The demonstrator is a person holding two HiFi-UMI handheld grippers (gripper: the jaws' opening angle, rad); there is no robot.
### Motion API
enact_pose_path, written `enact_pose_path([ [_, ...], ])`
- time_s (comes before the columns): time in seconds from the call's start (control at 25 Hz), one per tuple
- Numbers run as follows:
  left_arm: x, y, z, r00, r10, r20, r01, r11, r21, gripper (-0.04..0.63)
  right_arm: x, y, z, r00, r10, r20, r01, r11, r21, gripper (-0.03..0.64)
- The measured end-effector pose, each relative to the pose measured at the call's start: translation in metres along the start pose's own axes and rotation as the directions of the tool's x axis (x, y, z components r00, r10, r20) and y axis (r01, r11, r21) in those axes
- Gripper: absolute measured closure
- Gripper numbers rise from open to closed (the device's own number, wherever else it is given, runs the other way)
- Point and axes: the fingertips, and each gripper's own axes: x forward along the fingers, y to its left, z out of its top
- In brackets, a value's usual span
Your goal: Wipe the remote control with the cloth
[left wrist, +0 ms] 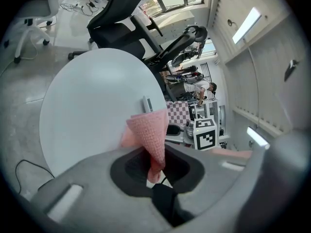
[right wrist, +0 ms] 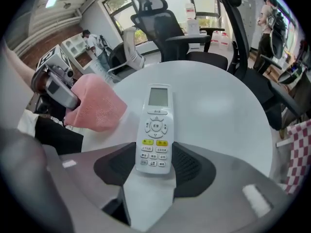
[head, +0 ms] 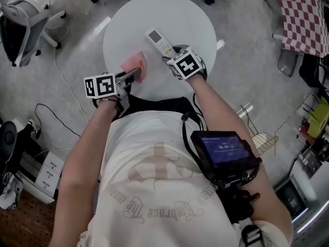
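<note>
A white remote control [head: 159,41] [right wrist: 155,130] lies face up on the round white table [head: 190,19] [right wrist: 218,110]. My right gripper [head: 174,56] [right wrist: 155,155] points steeply down at the remote's near end. Its black pads sit flush against both sides of the remote, shut on it. A pink cloth [head: 134,65] [left wrist: 148,130] [right wrist: 95,108] hangs from my left gripper [head: 134,76] [left wrist: 154,166], which is shut on it just left of the remote and low over the table [left wrist: 87,106]. In the left gripper view the remote [left wrist: 146,103] shows only as a sliver behind the cloth.
Black office chairs [right wrist: 165,23] ring the table's far side. A white chair [head: 25,19] stands on the floor to the left, near cables [head: 61,81]. A red checked cloth [head: 303,19] covers something at the upper right. A device with a screen [head: 223,151] hangs at the person's chest.
</note>
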Motion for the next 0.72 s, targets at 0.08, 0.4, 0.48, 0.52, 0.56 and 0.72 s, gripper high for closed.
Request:
enact_pose_path([
  [0.08, 0.001, 0.0, 0.0, 1.0, 0.007, 0.005, -0.007, 1.0, 0.003, 0.56, -0.001, -0.004, -0.001, 1.0, -0.019, -0.018, 0.019, 0.999, -0.038, 0.376],
  [0.4, -0.007, 0.0, 0.0, 1.0, 0.024, 0.015, -0.025, 0.999, 0.029, 0.558, -0.002, -0.003, 0.004, 0.995, -0.094, -0.025, 0.089, 0.984, -0.153, 0.368],
  [0.48, -0.01, -0.001, -0.001, 1.0, 0.024, 0.016, -0.025, 0.999, 0.038, 0.558, -0.006, -0.003, 0.004, 0.995, -0.104, -0.003, 0.102, 0.986, -0.135, 0.37],
  [0.52, -0.011, -0.001, -0.001, 1.0, 0.025, 0.015, -0.026, 0.999, 0.043, 0.558, -0.008, -0.003, 0.004, 0.994, -0.109, 0.008, 0.109, 0.987, -0.122, 0.37],
  [0.56, -0.013, -0.001, -0.001, 1.0, 0.026, 0.015, -0.027, 0.998, 0.048, 0.558, -0.011, -0.003, 0.005, 0.993, -0.116, 0.021, 0.117, 0.987, -0.107, 0.374],
  [0.72, -0.021, -0.001, 0.003, 1.0, 0.026, 0.013, -0.027, 0.996, 0.08, 0.558, -0.025, -0.004, 0.007, 0.985, -0.144, 0.095, 0.145, 0.989, 0.0, 0.452],
])
